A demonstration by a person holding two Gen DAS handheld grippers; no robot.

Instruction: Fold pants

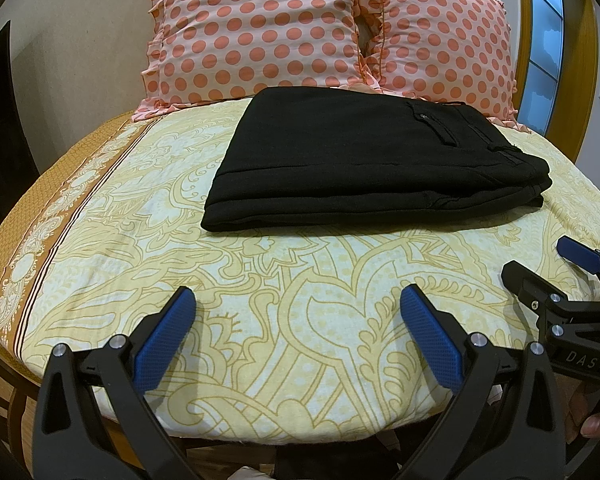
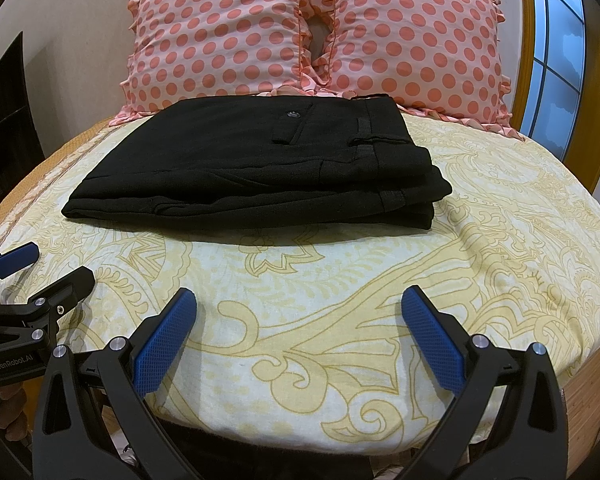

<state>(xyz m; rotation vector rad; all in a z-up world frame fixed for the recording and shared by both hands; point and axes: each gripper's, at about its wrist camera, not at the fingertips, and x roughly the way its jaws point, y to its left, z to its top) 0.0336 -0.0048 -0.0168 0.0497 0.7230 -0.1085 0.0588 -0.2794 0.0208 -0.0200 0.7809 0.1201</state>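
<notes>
Two grippers hang over the near edge of the bed, both with their blue-padded fingers spread wide and nothing between them. The left gripper (image 1: 298,300) and the right gripper (image 2: 298,300) sit side by side, apart from each other, each one showing at the margin of the other's view. Ahead of them the black pants (image 1: 364,156) lie folded into a thick, flat rectangle of several layers on the yellow paisley bedsheet (image 1: 300,280), well apart from both sets of fingers. The waistband end, with a buttoned back pocket (image 2: 296,126) and belt loops, faces the right side of the bed; the smooth folded edge faces the left. The far edge of the pants reaches the foot of two pink polka-dot pillows (image 2: 220,28) that lean upright against the wooden headboard (image 1: 520,20). A brown patterned border (image 1: 40,248) runs down the sheet's left side, and a window (image 2: 556,52) shows at the right
</notes>
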